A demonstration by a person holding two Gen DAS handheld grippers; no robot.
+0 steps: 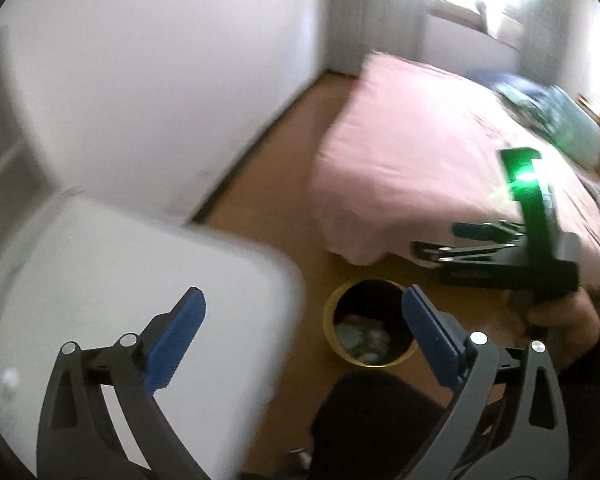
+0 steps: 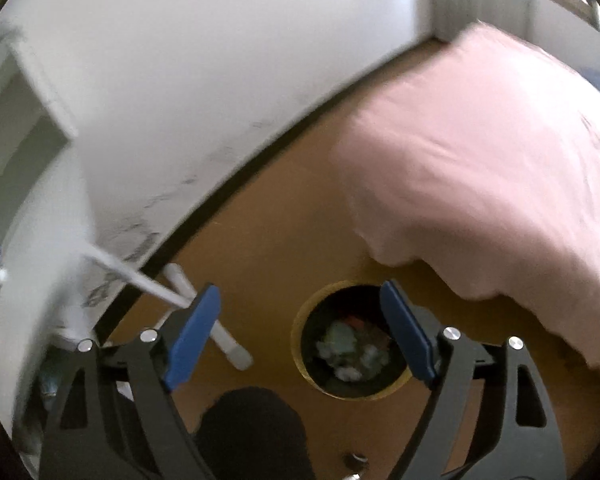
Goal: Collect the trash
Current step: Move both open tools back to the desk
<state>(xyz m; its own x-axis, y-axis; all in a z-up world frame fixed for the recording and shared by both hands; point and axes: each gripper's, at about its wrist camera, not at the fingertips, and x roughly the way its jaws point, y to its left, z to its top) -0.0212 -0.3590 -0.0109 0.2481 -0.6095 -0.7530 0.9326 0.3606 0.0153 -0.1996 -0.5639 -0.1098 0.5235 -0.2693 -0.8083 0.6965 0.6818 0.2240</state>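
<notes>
A round bin with a yellow rim (image 1: 329, 322) stands on the wooden floor and holds crumpled pale trash (image 1: 362, 338). It also shows in the right wrist view (image 2: 300, 354) with the trash (image 2: 348, 350) inside. My left gripper (image 1: 304, 336) is open and empty, high above the white table edge and the bin. My right gripper (image 2: 300, 332) is open and empty, above the bin. The right gripper also shows in the left wrist view (image 1: 440, 240), held near the bed with a green light on it.
A white table (image 1: 120, 280) is at the left. A bed with a pink cover (image 1: 420, 152) is at the right, also in the right wrist view (image 2: 480, 160). White table legs (image 2: 204, 304) stand by the wall. A dark foot (image 2: 252, 432) is on the floor below.
</notes>
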